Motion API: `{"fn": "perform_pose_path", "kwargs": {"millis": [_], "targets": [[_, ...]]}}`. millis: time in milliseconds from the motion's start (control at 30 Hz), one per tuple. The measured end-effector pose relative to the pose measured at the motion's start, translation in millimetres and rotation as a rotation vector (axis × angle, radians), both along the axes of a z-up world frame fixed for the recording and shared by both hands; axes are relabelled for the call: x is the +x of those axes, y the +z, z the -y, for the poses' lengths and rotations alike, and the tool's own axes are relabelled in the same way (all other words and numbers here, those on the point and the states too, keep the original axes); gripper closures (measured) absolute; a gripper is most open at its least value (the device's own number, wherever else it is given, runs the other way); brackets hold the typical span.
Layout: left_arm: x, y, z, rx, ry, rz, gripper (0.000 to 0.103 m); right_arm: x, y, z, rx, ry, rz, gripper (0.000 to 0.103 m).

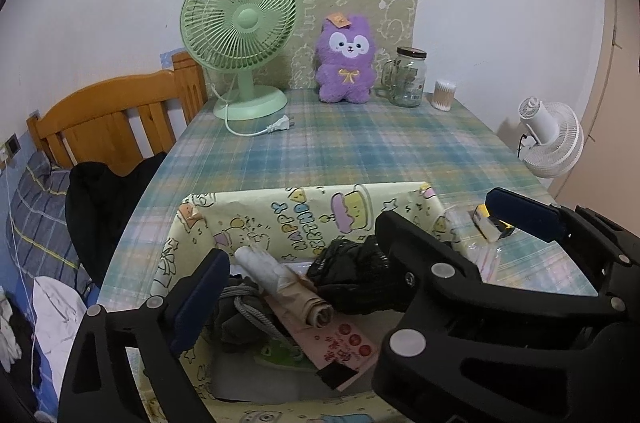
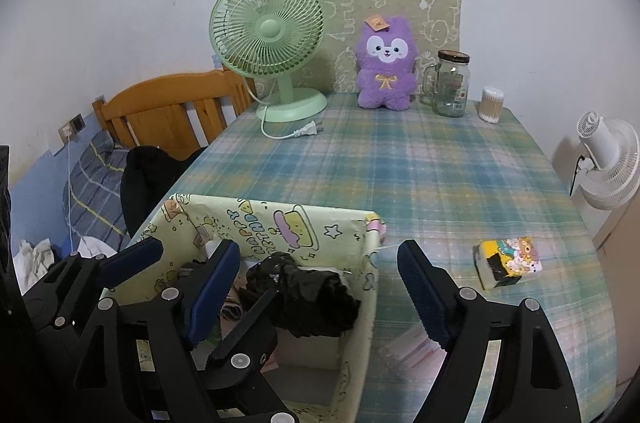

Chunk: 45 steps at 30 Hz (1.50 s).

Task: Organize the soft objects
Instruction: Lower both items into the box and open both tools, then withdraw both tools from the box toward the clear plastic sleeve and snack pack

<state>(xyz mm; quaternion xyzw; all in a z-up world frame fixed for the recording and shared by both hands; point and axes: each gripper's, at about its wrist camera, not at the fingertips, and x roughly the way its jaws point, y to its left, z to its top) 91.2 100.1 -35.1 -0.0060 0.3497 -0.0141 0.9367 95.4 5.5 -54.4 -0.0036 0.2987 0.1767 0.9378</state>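
Observation:
A yellow cartoon-print box (image 1: pixel 280 219) (image 2: pixel 280 223) sits at the near left of the plaid table. Inside lie a black crumpled soft item (image 1: pixel 352 271) (image 2: pixel 304 295), a grey drawstring bundle (image 1: pixel 240 307), a rolled white and beige cloth (image 1: pixel 280 283) and a pink packet (image 1: pixel 344 347). My left gripper (image 1: pixel 296 279) is open over the box, holding nothing. My right gripper (image 2: pixel 320 287) is open at the box's right wall, holding nothing. A purple plush toy (image 1: pixel 346 61) (image 2: pixel 386 65) sits upright at the table's far edge.
A green desk fan (image 1: pixel 240 35) (image 2: pixel 272 39) with a loose plug, a glass jar mug (image 1: pixel 404 77) (image 2: pixel 450 83) and a cotton swab tub (image 2: pixel 491 105) stand at the back. A small patterned tissue pack (image 2: pixel 508 261) lies right of the box. A bed with a wooden headboard (image 1: pixel 112 119) is left; a white fan (image 2: pixel 608 163) is right.

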Motion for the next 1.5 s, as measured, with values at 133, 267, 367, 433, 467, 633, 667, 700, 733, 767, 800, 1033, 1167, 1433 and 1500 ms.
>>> {"fn": "perform_pose_path", "kwargs": {"millis": [133,267,367,433,467,633,667,700,733,767,800,1033,1167,1433,1500], "targets": [[-1.1,4.2,8.4,0.003,-0.007,0.011,0.005,-2.7,4.0,10.8,0.013,-0.012,0.014,0.019],[-1.9,8.9,17.2,0.002,-0.016,0.021,0.005,-5.3,8.6,20.6,0.020,-0.025,0.029,0.017],[-2.7,13.6,26.0,0.001,-0.026,0.032,0.005,-7.3,12.8,29.8,0.033,-0.038,0.041,0.014],[-4.1,15.9,30.9,0.001,-0.031,0.038,0.005,-8.6,14.8,36.0,0.040,-0.046,0.048,0.013],[-4.3,16.9,33.2,0.000,-0.034,0.039,0.004,-9.9,15.9,39.0,0.040,-0.050,0.052,0.012],[-6.8,21.9,46.9,-0.003,-0.048,0.047,0.004,-14.9,20.8,53.5,0.045,-0.070,0.072,0.010],[-6.7,22.5,49.5,-0.004,-0.049,0.048,0.004,-15.6,21.6,56.4,0.047,-0.072,0.075,0.009],[-7.2,23.4,53.0,-0.004,-0.052,0.050,0.004,-16.6,22.5,60.1,0.049,-0.077,0.077,0.009],[-7.5,24.1,55.3,-0.004,-0.053,0.051,0.004,-16.5,22.8,63.1,0.051,-0.081,0.079,0.009],[-8.0,24.9,58.0,-0.003,-0.055,0.052,0.004,-17.0,23.1,65.9,0.052,-0.084,0.082,0.009],[-8.7,25.8,60.8,-0.003,-0.057,0.054,0.004,-17.9,23.9,69.6,0.054,-0.088,0.084,0.008],[-11.0,30.0,80.4,-0.006,-0.069,0.060,0.004,-22.9,27.4,89.0,0.062,-0.109,0.102,0.008],[-12.3,31.7,92.9,0.005,-0.069,0.066,0.003,-25.1,28.1,100.7,0.063,-0.121,0.109,0.007],[-13.8,31.7,116.3,0.008,-0.094,0.066,0.002,-28.3,26.9,126.7,0.067,-0.156,0.114,0.006],[-13.8,30.2,121.6,0.005,-0.099,0.064,0.002,-29.6,25.7,133.8,0.067,-0.165,0.115,0.006]]}}
